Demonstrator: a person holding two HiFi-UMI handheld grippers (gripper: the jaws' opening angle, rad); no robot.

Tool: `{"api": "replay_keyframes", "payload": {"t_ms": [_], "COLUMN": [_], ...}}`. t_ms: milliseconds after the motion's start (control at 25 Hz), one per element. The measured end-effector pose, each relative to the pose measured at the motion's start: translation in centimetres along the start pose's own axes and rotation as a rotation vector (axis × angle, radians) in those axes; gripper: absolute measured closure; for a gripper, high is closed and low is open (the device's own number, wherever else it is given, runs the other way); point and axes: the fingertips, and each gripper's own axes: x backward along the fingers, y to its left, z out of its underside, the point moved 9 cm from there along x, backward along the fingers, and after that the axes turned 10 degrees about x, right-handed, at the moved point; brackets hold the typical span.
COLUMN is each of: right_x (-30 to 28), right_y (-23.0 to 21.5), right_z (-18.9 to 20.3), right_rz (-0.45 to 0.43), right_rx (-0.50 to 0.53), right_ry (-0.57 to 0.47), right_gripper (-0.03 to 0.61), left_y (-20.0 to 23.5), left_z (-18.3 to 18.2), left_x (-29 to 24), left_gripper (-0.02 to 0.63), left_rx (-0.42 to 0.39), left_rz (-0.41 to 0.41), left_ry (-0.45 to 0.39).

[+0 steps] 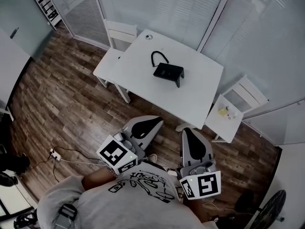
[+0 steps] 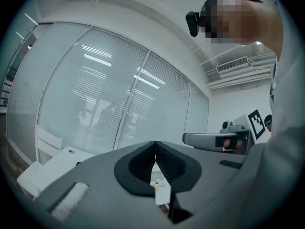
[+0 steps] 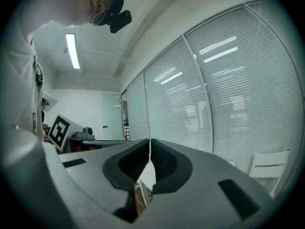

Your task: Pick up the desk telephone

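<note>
Desk telephone point(image 1: 168, 71) sits well apart on the surface point(image 1: 190, 92). The left gripper point(image 1: 158, 121) and right gripper point(image 1: 187, 130) have their fingers point(image 2: 136, 163) pressed together, so spread them on approach.

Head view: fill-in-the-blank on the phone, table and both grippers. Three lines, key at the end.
1. The desk telephone lies on the ____ table.
2. The left gripper and the right gripper both have their jaws ____, with nothing held.
3. Both grippers hang over the ____ floor, short of the table.
Missing words: white; shut; wooden.
</note>
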Motion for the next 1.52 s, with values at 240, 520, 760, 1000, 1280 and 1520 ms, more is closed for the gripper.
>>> {"api": "replay_keyframes", "payload": {"t_ms": [240, 520, 760, 1000, 1280, 1520], "right_x": [-7.5, -14.7, -17.7, -19.2, -21.1, -22.8], "right_y": [0.2, 1.7, 2.3, 2.0, 1.0, -2.2], "right_z": [-1.2, -2.7, -2.6, -2.0, -1.9, -2.1], "right_rz": [-0.02, -0.021, 0.01, 0.026, 0.01, 0.011], "right_rx": [0.015, 0.035, 0.02, 0.01, 0.014, 0.02], "right_ry": [-0.003, -0.004, 0.027, 0.044, 0.038, 0.029], "right_gripper": [0.569, 0.569, 0.569, 0.569, 0.569, 0.569], "left_y": [6.5, 13.6, 17.1, 18.4, 19.6, 20.7], "left_z": [-3.4, -7.0, -8.0, -8.0, -8.5, -9.6], "left_x": [-0.4, -0.2, -0.6, -1.4, -2.6, -5.8], "left_gripper": [0.609, 0.609, 0.609, 0.609, 0.609, 0.609], "left_rx": [0.0, -0.002, 0.011, 0.027, 0.028, 0.018], "left_rz": [-0.016, -0.008, 0.021, 0.045, 0.042, 0.038], "left_ry": [-0.018, -0.023, 0.003, 0.022, 0.022, 0.02]}}
